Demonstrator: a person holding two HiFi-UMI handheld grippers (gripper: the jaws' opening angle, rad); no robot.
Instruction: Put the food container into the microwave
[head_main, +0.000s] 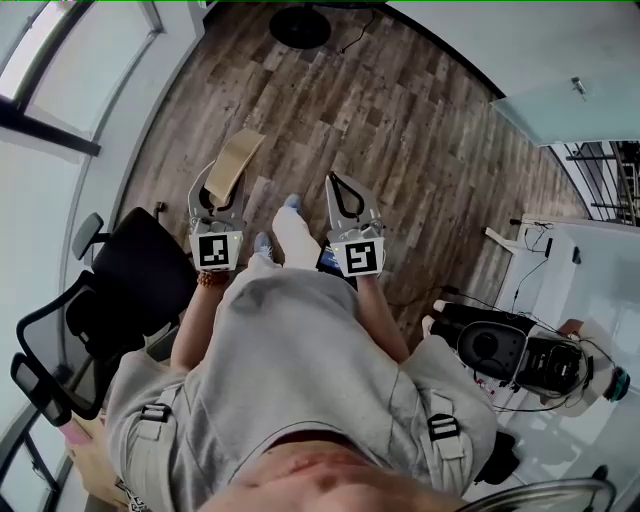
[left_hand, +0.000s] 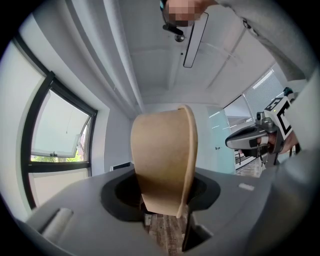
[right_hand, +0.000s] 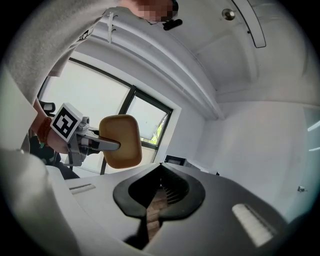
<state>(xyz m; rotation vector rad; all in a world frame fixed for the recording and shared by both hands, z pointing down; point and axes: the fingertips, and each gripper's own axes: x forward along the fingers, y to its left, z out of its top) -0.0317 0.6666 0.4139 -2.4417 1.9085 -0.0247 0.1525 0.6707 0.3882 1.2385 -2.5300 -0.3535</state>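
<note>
A brown cardboard food container is clamped in my left gripper, held out level over the wooden floor. In the left gripper view the container stands up from between the jaws of the left gripper and fills the middle. My right gripper is beside it on the right, shut, with nothing between its fingers. The right gripper view shows its own closed jaws and, to the left, the left gripper carrying the container. No microwave is in view.
A black office chair stands close on the left, by the window wall. A white desk with black equipment is at the right. A round black base sits on the wooden floor far ahead.
</note>
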